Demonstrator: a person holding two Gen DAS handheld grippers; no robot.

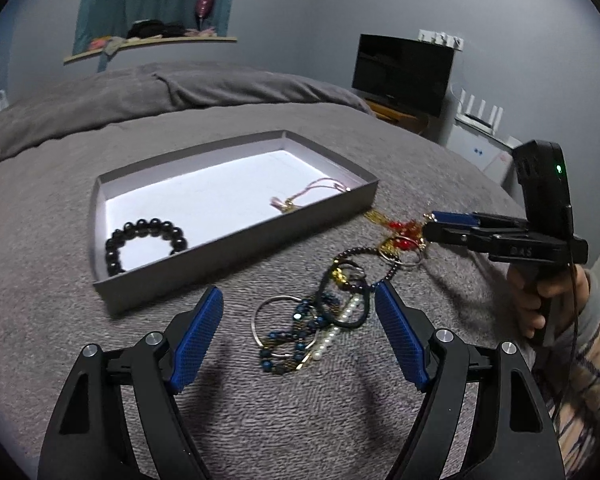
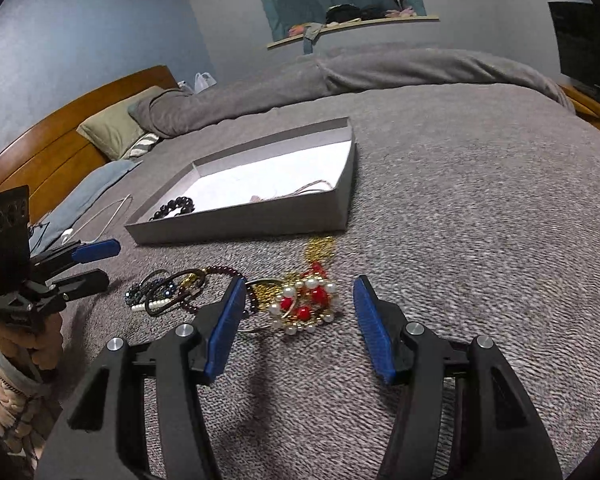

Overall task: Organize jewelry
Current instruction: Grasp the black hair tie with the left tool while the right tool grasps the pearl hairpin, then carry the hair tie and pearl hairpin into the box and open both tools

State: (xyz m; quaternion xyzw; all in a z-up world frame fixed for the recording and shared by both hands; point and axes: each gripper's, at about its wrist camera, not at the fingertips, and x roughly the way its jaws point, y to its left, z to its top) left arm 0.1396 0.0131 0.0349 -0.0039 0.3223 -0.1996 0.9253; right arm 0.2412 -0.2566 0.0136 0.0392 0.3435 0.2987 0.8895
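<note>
A shallow grey box point(image 1: 236, 240) point(image 2: 240, 226) lies on the grey bedspread. It holds a black bead bracelet point(image 1: 144, 240) point(image 2: 174, 206) and a pink cord piece point(image 1: 312, 194). A tangled pile of loose jewelry point(image 1: 324, 312) point(image 2: 168, 292) lies in front of the box. A red, pearl and gold piece point(image 2: 306, 304) point(image 1: 404, 236) lies at its right end. My left gripper point(image 1: 300, 300) is open over the blue-bead and pearl strands. My right gripper point(image 2: 300, 292) point(image 1: 430, 224) is open, its jaws either side of the red and pearl piece.
The bed has a folded grey duvet point(image 1: 180, 88) at the back, pillows point(image 2: 116, 128) and a wooden headboard point(image 2: 60, 120) on the left. A white cable point(image 2: 100, 216) lies left of the box. A black screen point(image 1: 402, 72) stands beyond the bed's right side.
</note>
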